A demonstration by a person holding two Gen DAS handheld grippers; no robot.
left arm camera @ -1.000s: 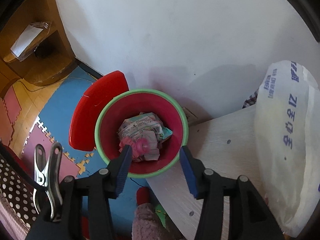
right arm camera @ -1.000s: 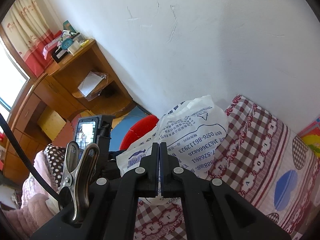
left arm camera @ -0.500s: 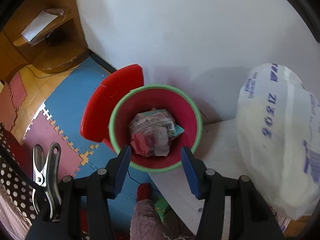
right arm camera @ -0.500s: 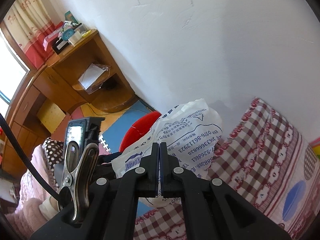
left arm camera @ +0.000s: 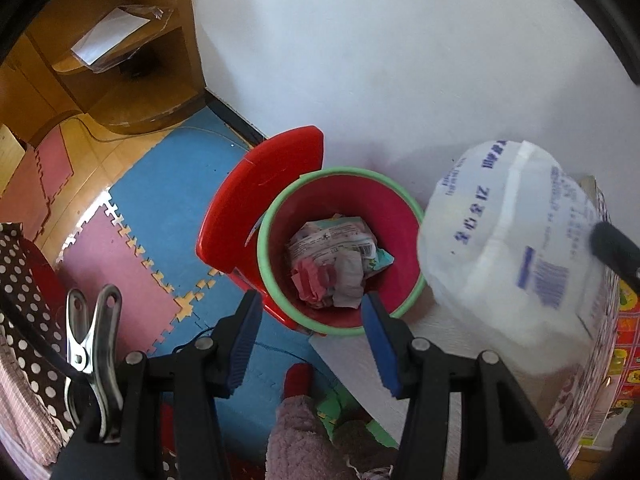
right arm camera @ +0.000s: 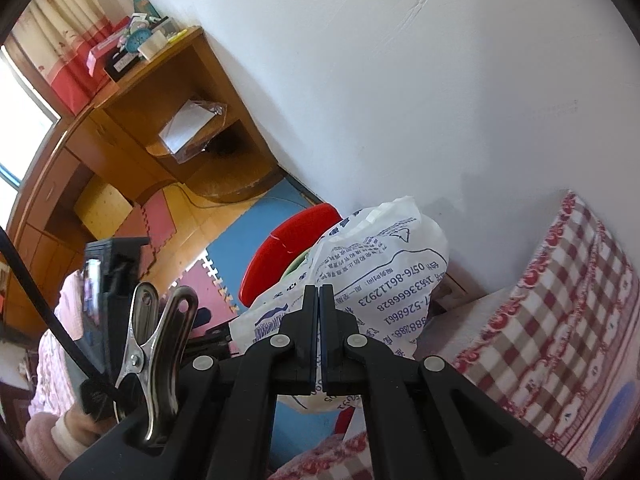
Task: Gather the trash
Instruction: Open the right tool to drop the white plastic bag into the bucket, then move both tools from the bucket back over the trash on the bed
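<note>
At the right of the left wrist view a white printed plastic bag [left arm camera: 508, 256], pinched by the clenched right gripper [right arm camera: 319, 300], hangs beside the green-rimmed red bin [left arm camera: 340, 254] of crumpled paper trash [left arm camera: 334, 264], above which the left gripper [left arm camera: 310, 328] hovers half-spread, gripping nothing.

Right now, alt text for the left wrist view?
An open left gripper hangs over a red bin with a green rim, half full of crumpled paper trash. A white printed plastic bag hangs at the right, beside the bin; a blue and pink foam floor mat lies to the left.
</note>
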